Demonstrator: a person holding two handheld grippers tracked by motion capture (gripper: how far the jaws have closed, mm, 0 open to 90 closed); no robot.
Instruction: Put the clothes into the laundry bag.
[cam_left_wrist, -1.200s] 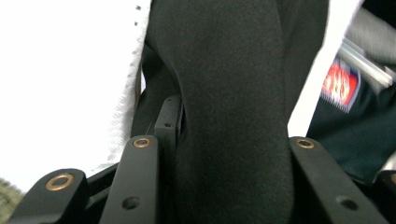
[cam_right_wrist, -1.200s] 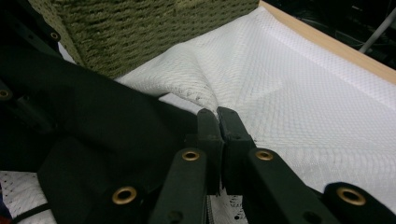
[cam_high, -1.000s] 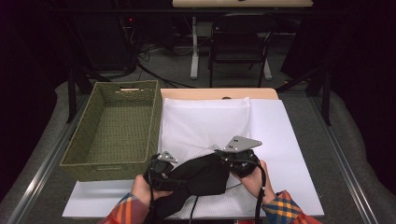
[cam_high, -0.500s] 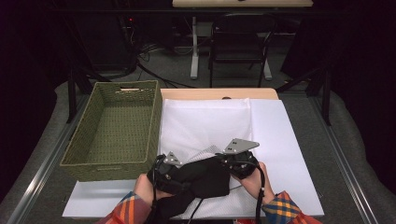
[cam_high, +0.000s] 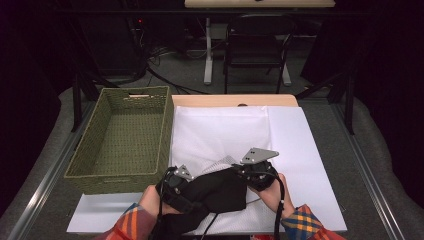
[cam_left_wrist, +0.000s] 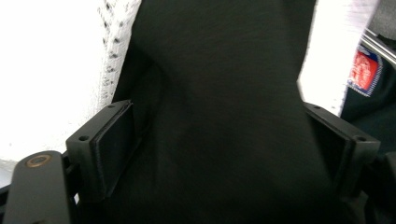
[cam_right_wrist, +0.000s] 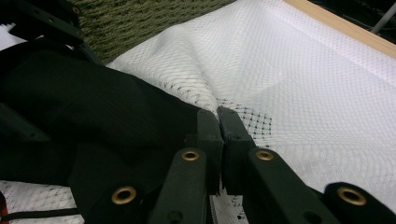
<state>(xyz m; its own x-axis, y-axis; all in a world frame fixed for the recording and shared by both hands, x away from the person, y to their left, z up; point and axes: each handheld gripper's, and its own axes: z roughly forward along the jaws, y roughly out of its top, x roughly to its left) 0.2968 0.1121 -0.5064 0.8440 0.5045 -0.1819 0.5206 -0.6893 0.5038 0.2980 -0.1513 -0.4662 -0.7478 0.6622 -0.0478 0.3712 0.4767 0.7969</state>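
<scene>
At the near edge of the desk (cam_high: 320, 150) the person is working a black garment (cam_high: 220, 192) into, or against, the white mesh laundry bag (cam_high: 225, 135) that lies flat over the white sheet, and each hand seems to have its own job. The right gripper (cam_right_wrist: 218, 116) has its 2 jaws pressed together at the rim of the mesh, right where the netting puckers into a ridge; from the right gripper view I take it to be pinching the bag's edge to lift and hold the mouth open, though whether a fold of black cloth is caught in there too I cannot tell. The left gripper (cam_left_wrist: 224, 140) has its jaws spread wide, with the garment bulging through the gap between them and touching or nearly touching both pads (cam_left_wrist: 114, 140); it looks like a loose cradle for pushing the bundle forward instead of a clench. So the garment sits bunched between the 2 hands, near the desk's front edge, lying over the bag's near end, its right side just beside the closed right jaws. The woven green basket (cam_high: 125, 135) stands at the desk's left edge, apart from the cloth, probably waiting for the filled bag.
</scene>
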